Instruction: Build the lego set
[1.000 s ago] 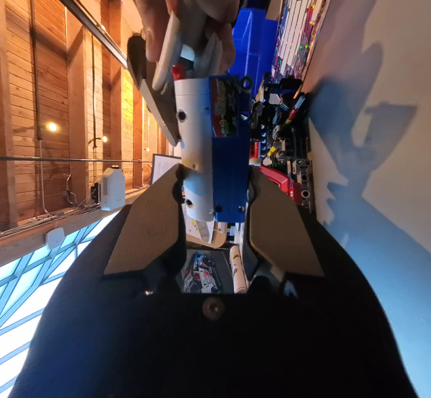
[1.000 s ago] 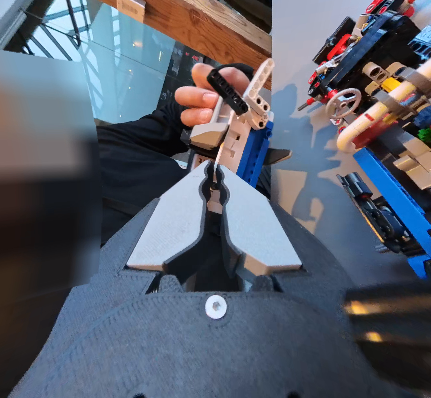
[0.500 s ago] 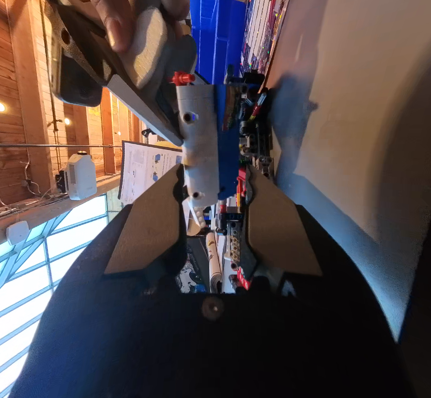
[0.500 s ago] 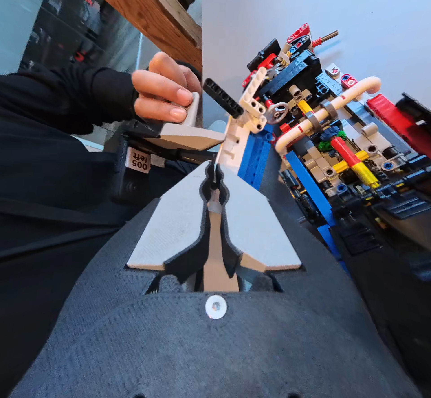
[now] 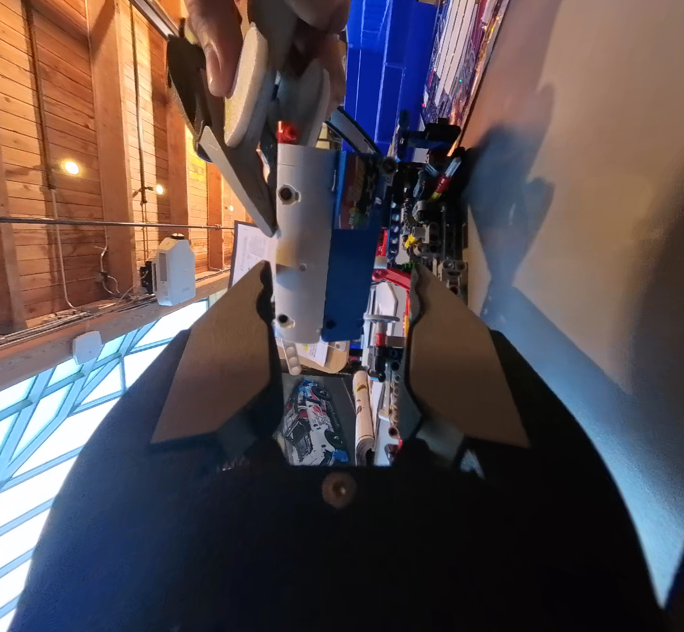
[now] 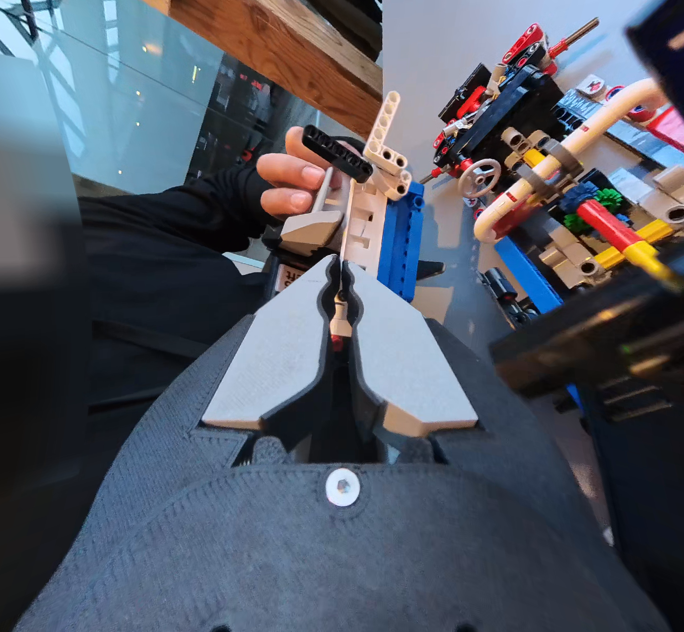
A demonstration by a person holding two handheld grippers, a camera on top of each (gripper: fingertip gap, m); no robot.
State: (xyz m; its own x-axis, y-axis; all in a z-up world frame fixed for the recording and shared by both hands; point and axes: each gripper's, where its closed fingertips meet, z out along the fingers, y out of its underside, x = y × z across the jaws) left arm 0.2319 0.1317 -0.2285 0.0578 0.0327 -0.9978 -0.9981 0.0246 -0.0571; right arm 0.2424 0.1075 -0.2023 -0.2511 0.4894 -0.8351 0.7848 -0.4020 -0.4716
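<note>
A white and blue panel assembly with a black beam and a white L-beam on its end is held in the air. My right gripper is shut on the white panel's edge; it shows at the top of the left wrist view with a hand on it. My left gripper is open around the assembly: the left finger touches the white side, the right finger stands apart from the blue side. The main lego vehicle lies on the white table.
Blue bins stand behind the vehicle. An instruction sheet and a printed box picture lie beyond the gripper. A dark blurred object is close on the right. A wooden beam and glass are to the left. The grippers are tip to tip, or close to it.
My left gripper's fingers have spread apart and its right finger has come off the blue side. The right gripper stays shut on the white panel; both views have swung.
</note>
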